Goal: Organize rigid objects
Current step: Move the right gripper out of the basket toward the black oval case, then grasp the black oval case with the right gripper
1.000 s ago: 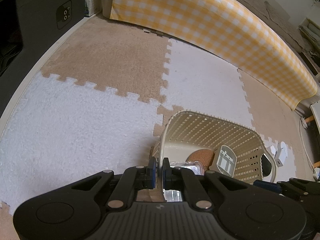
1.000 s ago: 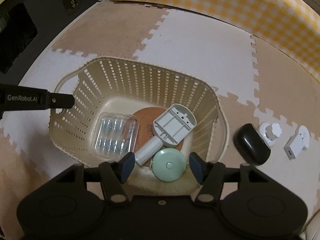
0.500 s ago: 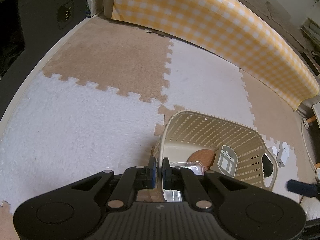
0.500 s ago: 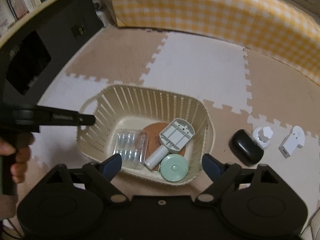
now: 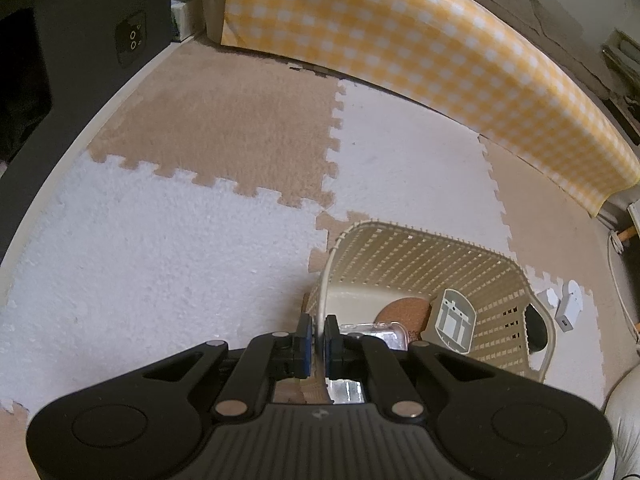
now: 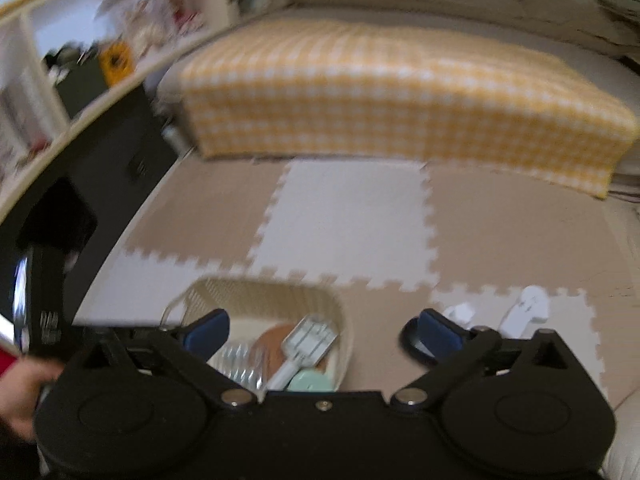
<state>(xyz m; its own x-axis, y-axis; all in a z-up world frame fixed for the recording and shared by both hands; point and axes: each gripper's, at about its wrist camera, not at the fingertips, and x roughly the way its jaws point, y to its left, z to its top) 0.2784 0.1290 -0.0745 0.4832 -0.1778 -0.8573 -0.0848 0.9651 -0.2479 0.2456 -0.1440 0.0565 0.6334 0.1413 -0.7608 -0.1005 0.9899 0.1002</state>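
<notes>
Now cream slatted basket (image 5: 420,258), items inside

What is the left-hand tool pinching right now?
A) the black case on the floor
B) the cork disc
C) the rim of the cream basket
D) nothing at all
C: in the left wrist view the left tool is shut on the thin rim of the basket, one pad on each side.

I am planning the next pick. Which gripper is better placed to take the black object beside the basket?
The right gripper: open, empty, with the black object just ahead. The left gripper is shut on the basket rim.
</notes>
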